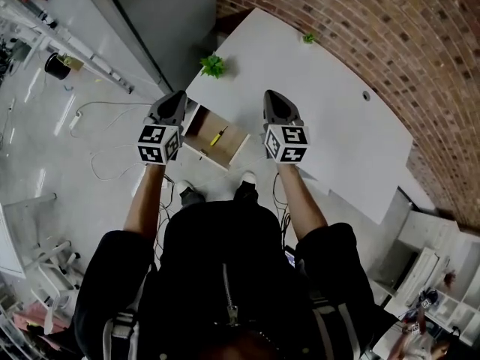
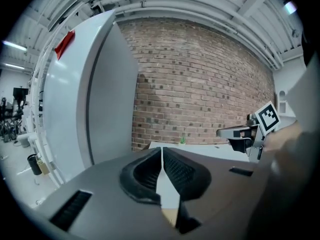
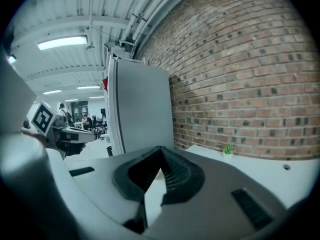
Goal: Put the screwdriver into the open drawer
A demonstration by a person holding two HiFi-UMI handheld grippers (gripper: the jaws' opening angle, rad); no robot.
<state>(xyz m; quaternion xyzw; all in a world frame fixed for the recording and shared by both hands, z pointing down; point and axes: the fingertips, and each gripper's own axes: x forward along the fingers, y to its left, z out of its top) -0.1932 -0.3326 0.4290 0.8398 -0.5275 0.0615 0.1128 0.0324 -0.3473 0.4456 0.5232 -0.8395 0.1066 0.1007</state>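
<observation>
We see one yellow-handled screwdriver [image 1: 218, 135] lying inside the single open wooden drawer [image 1: 237, 150], between our two grippers and touching neither. The left gripper [image 1: 178, 97] and the right gripper [image 1: 271, 96] are each closed on nothing. Only the head view shows the drawer; both gripper views face the red brick wall [image 2: 200, 84].

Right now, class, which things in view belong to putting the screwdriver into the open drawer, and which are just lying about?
Job: screwdriver, already lying in the open drawer; left gripper and right gripper, both shut and empty.
Lying about: white desk, green plant, smaller plant, floor cables.
</observation>
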